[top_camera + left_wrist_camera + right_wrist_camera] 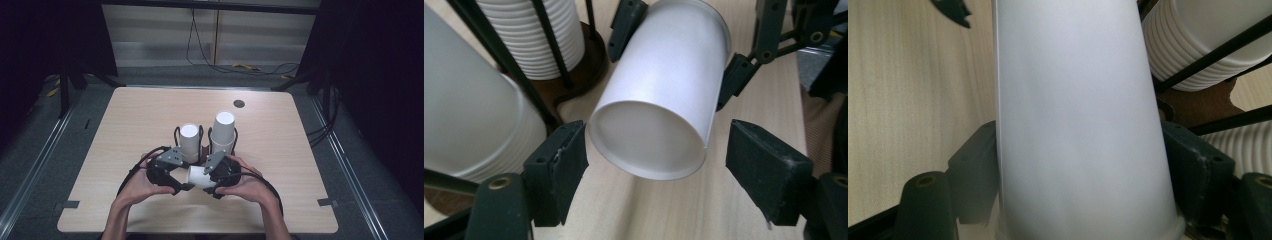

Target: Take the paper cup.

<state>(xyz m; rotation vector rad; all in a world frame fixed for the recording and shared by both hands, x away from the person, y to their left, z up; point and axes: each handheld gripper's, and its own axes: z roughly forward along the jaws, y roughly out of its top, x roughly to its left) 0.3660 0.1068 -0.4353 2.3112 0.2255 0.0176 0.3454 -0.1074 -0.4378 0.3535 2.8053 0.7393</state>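
Right tongs [212, 176] pinch a white paper cup [200, 176] sideways above the tabletop [125, 120] — its base offered between the spread left tongs [181, 186], likely for a handover.

White paper cup [199, 176] sideways, aloft
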